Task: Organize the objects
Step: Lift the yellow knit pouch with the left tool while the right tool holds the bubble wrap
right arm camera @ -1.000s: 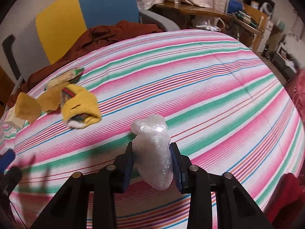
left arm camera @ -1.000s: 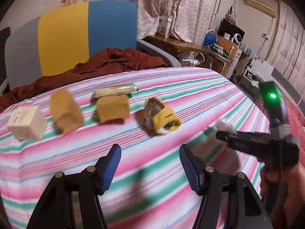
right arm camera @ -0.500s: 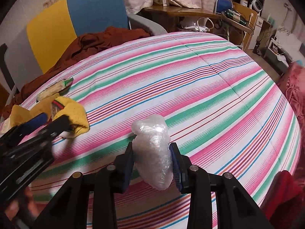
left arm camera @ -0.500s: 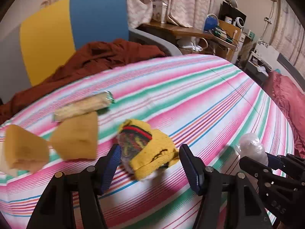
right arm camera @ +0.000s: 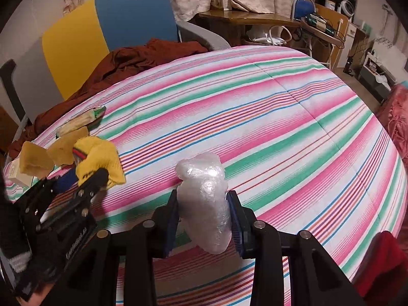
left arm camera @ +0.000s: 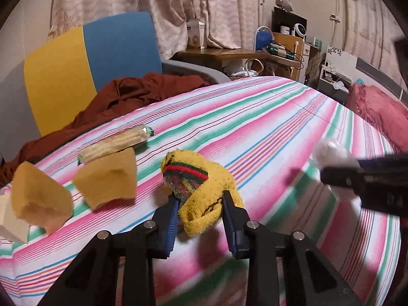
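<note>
On the striped bed, left tool has just clamped the yellow sock, right tool grips the plastic wad; the sponges remain unsorted.

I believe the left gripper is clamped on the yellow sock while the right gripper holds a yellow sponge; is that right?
Not quite: the right gripper holds a clear plastic-wrap bundle, not a sponge, as the right wrist view shows. The left gripper is indeed clamped on the yellow sock.

The box at the left edge is cut off, its print too small to read. The left gripper covers the sock's near end. The wrap looks blurred, perhaps from motion.
</note>
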Motion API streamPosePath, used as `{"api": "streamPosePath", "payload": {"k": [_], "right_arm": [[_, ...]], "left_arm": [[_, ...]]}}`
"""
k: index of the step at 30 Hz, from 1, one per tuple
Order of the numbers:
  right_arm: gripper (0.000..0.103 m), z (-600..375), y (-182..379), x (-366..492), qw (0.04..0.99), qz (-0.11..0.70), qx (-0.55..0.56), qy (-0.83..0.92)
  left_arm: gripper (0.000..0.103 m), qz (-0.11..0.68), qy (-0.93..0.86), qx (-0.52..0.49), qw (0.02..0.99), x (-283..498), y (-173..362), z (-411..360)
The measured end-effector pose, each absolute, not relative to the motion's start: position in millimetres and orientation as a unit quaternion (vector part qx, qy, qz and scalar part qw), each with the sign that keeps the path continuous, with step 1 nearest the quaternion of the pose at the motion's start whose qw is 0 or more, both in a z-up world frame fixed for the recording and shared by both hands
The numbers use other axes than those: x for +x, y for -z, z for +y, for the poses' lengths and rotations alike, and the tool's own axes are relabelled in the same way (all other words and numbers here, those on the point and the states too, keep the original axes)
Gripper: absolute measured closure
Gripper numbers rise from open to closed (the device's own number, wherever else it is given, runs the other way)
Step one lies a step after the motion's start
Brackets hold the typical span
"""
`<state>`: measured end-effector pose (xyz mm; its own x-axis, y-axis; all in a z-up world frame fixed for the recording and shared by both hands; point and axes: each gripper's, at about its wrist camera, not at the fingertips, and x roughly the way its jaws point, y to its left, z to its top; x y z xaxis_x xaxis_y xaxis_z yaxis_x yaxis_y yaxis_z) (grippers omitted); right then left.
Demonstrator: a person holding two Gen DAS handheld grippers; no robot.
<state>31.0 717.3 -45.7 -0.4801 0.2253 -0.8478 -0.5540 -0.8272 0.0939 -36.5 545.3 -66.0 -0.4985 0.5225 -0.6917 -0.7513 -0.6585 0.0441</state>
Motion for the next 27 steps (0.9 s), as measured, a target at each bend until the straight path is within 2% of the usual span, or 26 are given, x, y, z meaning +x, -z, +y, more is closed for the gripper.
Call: {"api": "streamPosePath", "payload": {"k": [11,27], "right_arm": [[0.066,701.0,39.9,26.4,0.220,0.139,-0.447,-0.856],[0.066,666.2,31.0,20.3,0.207,0.035,-0.431,-0.877]], "left_arm": [[0.073,0.169,-0.855,-0.309,0.381,-2.3,57.9,499.1],[0.073,0.130,-0.867,-0.302,0.375,28.1,47.3,435.4]]}}
